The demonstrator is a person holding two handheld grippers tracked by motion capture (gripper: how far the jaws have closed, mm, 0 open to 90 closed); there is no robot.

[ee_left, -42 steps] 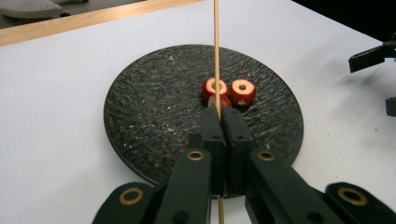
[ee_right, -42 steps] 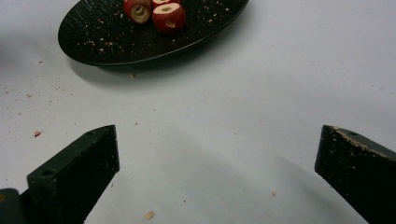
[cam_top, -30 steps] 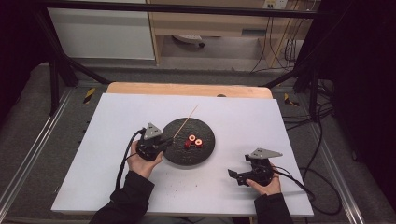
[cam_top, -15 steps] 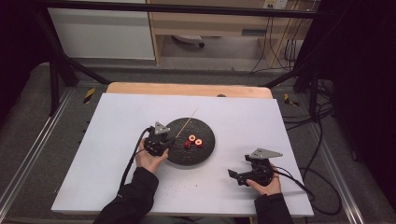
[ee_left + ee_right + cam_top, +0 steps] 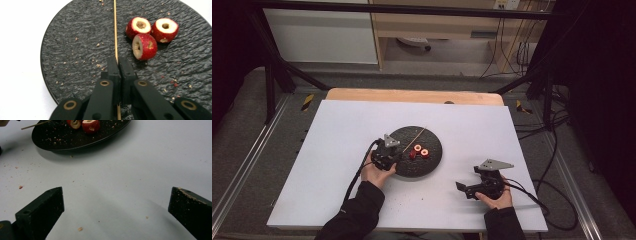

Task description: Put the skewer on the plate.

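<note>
1. Left gripper pinches the wooden skewer over the black plate's left edge, having slid in from the plate's left and sunk.
2. Skewer's long axis runs toward the table's far right corner.
3. Right gripper rests unmoved, jaws spread, near the table's right front corner.
4. No readable writing.

A white sheet covers the counter, whose bare wooden edge shows along the far side, and fine reddish-brown crumbs lie scattered across the sheet. Beyond the counter stand a white cabinet and a pale wooden shelf unit, with black cables hanging at its right. Black frame legs slant down to the grey floor, where yellow-and-black tape marks sit near both far corners of the counter.
</note>
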